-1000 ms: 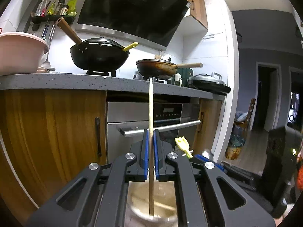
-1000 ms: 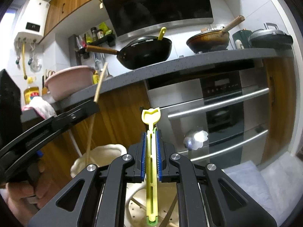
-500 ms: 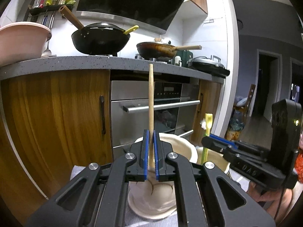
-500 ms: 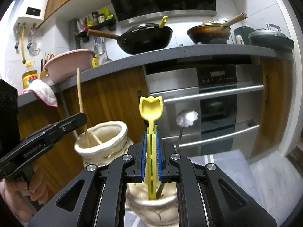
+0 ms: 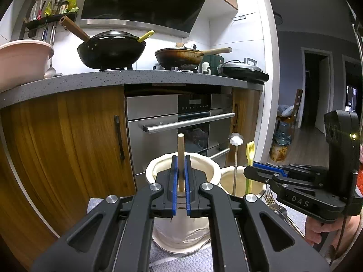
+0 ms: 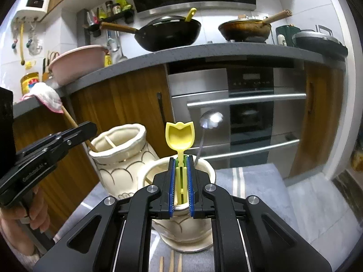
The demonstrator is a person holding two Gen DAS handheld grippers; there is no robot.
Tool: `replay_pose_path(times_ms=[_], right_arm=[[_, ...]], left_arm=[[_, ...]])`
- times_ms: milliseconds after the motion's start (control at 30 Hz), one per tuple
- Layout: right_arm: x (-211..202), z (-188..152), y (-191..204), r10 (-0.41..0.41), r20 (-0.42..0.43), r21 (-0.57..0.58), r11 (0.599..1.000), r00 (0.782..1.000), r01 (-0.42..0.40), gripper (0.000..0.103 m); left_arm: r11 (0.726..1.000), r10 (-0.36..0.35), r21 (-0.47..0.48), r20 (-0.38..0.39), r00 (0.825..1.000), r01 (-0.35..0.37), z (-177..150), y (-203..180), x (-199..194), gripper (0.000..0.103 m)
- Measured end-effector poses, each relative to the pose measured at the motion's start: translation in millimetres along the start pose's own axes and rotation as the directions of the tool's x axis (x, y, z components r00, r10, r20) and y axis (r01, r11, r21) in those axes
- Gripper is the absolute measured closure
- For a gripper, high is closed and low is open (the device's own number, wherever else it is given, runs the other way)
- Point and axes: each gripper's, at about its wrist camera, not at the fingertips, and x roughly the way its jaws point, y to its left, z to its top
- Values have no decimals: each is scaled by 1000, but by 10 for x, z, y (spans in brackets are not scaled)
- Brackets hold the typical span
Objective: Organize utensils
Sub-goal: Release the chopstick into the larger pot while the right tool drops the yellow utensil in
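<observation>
My left gripper [image 5: 180,165] is shut on a wooden chopstick [image 5: 180,149] that stands in the tall cream ceramic holder [image 5: 158,172], which also shows in the right wrist view [image 6: 122,158]. My right gripper [image 6: 180,165] is shut on a yellow tulip-shaped spoon [image 6: 179,136] whose handle goes down into the shorter cream holder [image 6: 204,165]. A metal spoon [image 6: 209,120] stands in that same holder. In the left wrist view the right gripper [image 5: 261,170], the yellow spoon [image 5: 250,149] and the metal spoon [image 5: 236,139] show at the right.
Both holders stand on a grey striped cloth [image 6: 261,181]. Metal forks [image 5: 272,201] lie on it by the short holder, and wooden chopstick tips [image 6: 171,263] lie near the front. Behind are a wooden cabinet [image 5: 68,136], an oven [image 5: 181,117] and a counter with a wok [image 5: 111,49].
Both grippers have moved down, lowering the chopstick and the yellow spoon deeper into their holders. Both jaws look slightly wider around the handles than before.
</observation>
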Motion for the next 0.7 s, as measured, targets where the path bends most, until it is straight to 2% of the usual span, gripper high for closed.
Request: replay_pose_path(times_ms=[133, 200, 267, 333, 567, 600, 667, 700], right_arm=[[-12, 1, -31, -9, 6, 1, 1000, 1000, 9, 92], [-18, 3, -51, -11, 9, 4, 1000, 1000, 11, 92], [-22, 3, -61, -15, 13, 4, 1000, 1000, 15, 92], [-26, 2, -71, -17, 16, 8, 1000, 1000, 16, 86], [-94, 23, -106, -31, 50, 17, 999, 998, 30, 74], [-109, 27, -115, -33, 53, 19, 999, 998, 32, 71], [-137, 39, -130, -35, 61, 24, 999, 998, 34, 58], [-159, 43, -141, -33, 67, 29, 999, 997, 31, 48]], left_arm=[[1000, 9, 1, 4, 1000, -9, -1, -3, 7, 96], [1000, 15, -1, 6, 1000, -15, -2, 1, 1, 88], [1000, 29, -3, 18, 999, -29, -5, 6, -18, 74], [999, 43, 0, 28, 999, -43, 5, 14, -39, 72], [997, 71, -10, 54, 996, -71, 36, 54, -92, 48], [997, 78, -11, 57, 995, -77, 36, 58, -99, 46], [996, 83, -13, 60, 995, -83, 37, 65, -113, 37], [996, 87, -15, 62, 994, -87, 32, 66, -124, 33]])
